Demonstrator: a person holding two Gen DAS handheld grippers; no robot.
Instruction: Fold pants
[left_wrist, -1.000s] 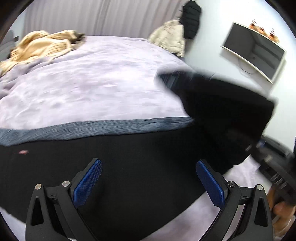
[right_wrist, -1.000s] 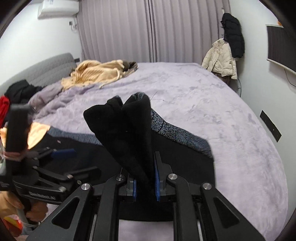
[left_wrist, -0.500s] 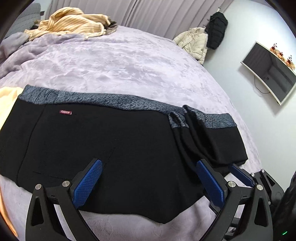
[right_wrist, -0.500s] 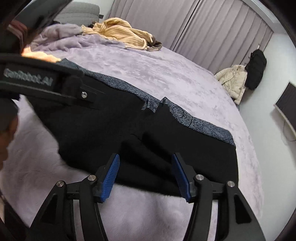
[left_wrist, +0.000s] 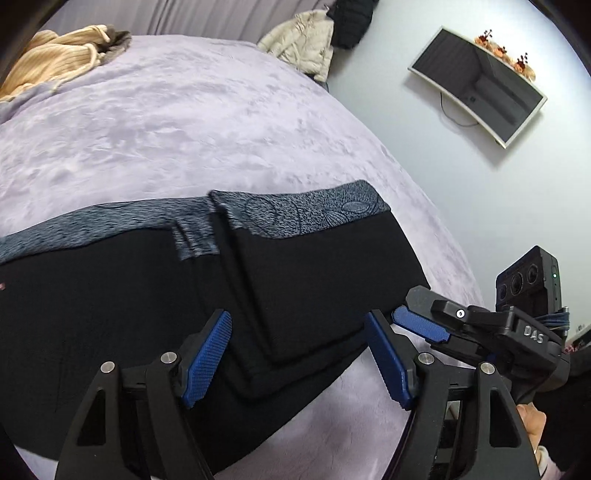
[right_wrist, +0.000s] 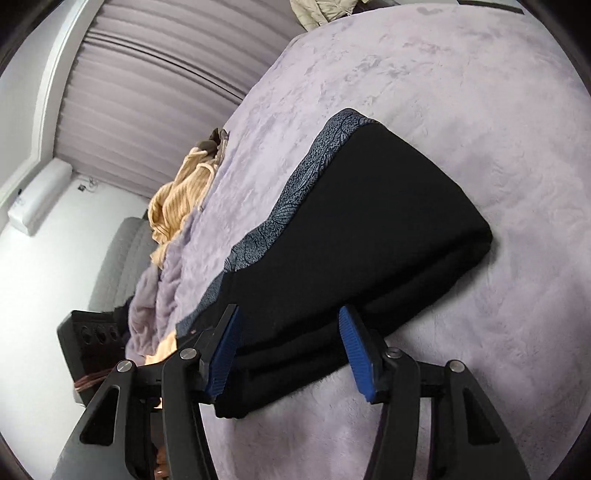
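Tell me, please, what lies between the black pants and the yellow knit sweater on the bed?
Only bare lilac blanket lies between the pants and the sweater; the left wrist view shows it.

pants (left_wrist: 303, 280): black, grey patterned waistband | bedspread (left_wrist: 184, 129): lilac

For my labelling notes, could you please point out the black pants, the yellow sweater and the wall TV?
black pants (left_wrist: 314, 280): left wrist view, on the folded-over top layer.
yellow sweater (left_wrist: 48, 59): left wrist view, on its ribbed knit at the bed's far corner.
wall TV (left_wrist: 480, 88): left wrist view, on the dark screen.
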